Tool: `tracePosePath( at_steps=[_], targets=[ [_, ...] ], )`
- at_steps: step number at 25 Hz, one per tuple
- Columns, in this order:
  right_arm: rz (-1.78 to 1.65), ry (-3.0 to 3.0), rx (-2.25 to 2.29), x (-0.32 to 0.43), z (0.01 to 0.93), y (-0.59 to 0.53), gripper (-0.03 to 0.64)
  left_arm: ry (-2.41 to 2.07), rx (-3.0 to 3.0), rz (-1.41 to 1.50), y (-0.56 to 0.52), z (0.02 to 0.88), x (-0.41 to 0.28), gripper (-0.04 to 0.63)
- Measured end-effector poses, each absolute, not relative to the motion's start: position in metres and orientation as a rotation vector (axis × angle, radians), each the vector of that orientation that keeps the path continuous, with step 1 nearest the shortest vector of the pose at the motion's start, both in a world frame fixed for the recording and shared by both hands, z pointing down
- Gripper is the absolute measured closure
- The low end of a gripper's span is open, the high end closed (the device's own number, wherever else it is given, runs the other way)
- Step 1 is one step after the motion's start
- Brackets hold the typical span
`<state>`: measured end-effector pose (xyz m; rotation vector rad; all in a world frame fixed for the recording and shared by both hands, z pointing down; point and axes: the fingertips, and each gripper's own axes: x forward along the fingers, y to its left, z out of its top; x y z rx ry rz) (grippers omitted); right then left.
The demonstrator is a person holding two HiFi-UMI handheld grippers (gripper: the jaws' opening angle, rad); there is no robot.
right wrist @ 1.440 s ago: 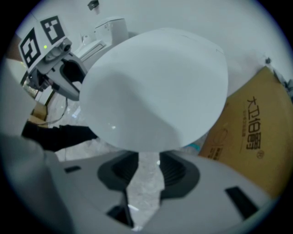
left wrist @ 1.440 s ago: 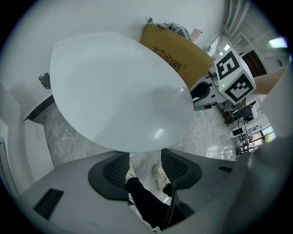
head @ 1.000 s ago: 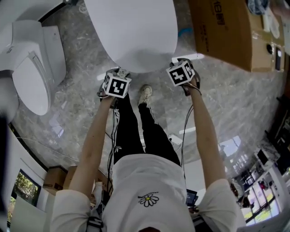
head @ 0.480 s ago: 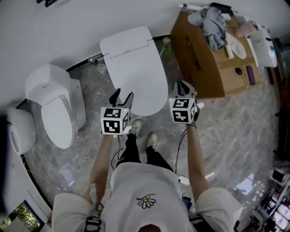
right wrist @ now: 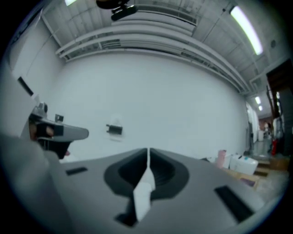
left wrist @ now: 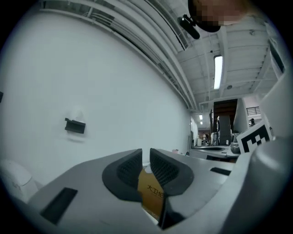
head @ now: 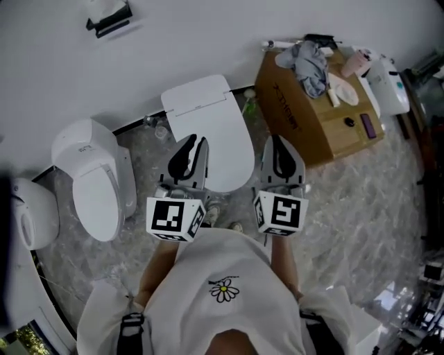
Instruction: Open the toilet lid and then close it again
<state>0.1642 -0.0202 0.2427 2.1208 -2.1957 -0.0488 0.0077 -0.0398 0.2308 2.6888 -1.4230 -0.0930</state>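
The white toilet (head: 208,128) stands against the wall with its lid (head: 216,149) lying flat and shut. Both grippers are held level, high above its front edge, touching nothing. My left gripper (head: 193,147) (left wrist: 146,157) has just been closing its jaws; a narrow gap remains, with nothing in it and only the brown box showing through. My right gripper (head: 279,144) (right wrist: 148,157) is shut, pads together, holding nothing. The right gripper view also shows the left gripper (right wrist: 55,132) at its left edge.
A second white toilet (head: 94,177) stands to the left, with another white fixture (head: 28,211) beyond it. A brown cardboard box (head: 305,114) carrying cloth and bottles sits to the right. A dark bracket (head: 111,17) hangs on the white wall. The floor (head: 361,201) is grey marble.
Both grippers have risen from down at the lid's front edge to chest height and turned level. The left jaws have narrowed and the right jaws have closed. The lid stays shut.
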Motion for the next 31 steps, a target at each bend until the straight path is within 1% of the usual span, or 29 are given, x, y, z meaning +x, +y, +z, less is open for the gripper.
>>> tracePosePath(
  at_steps=[1, 2, 3, 8, 13, 19, 31],
  targets=[
    [-0.036, -2.223, 2.132, 0.162, 0.244, -0.016, 0.58, -1.45, 2.68, -0.123, -0.037, 0.229, 0.004, 0.542],
    [-0.018, -2.243, 2.137, 0.16, 0.247, -0.011, 0.58, -1.475, 2.662, -0.136, -0.033, 0.23, -0.001, 0.565],
    [-0.005, -2.252, 2.141, 0.158, 0.249, -0.006, 0.58, -1.492, 2.644, -0.137, -0.03, 0.233, -0.005, 0.569],
    [-0.025, -2.238, 2.163, 0.154, 0.243, 0.009, 0.588, -1.565, 2.613, -0.108, -0.025, 0.236, -0.024, 0.571],
    [-0.059, -2.238, 2.16, 0.153, 0.235, 0.014, 0.587, -1.605, 2.575, -0.14, -0.024, 0.23, -0.041, 0.571],
    [-0.123, -2.241, 2.137, 0.152, 0.221, 0.014, 0.588, -1.628, 2.584, -0.199, -0.023, 0.217, -0.046, 0.571],
    [-0.12, -2.279, 2.12, 0.147, 0.22, 0.011, 0.588, -1.638, 2.561, -0.232, -0.028, 0.214, -0.05, 0.571]
  ],
)
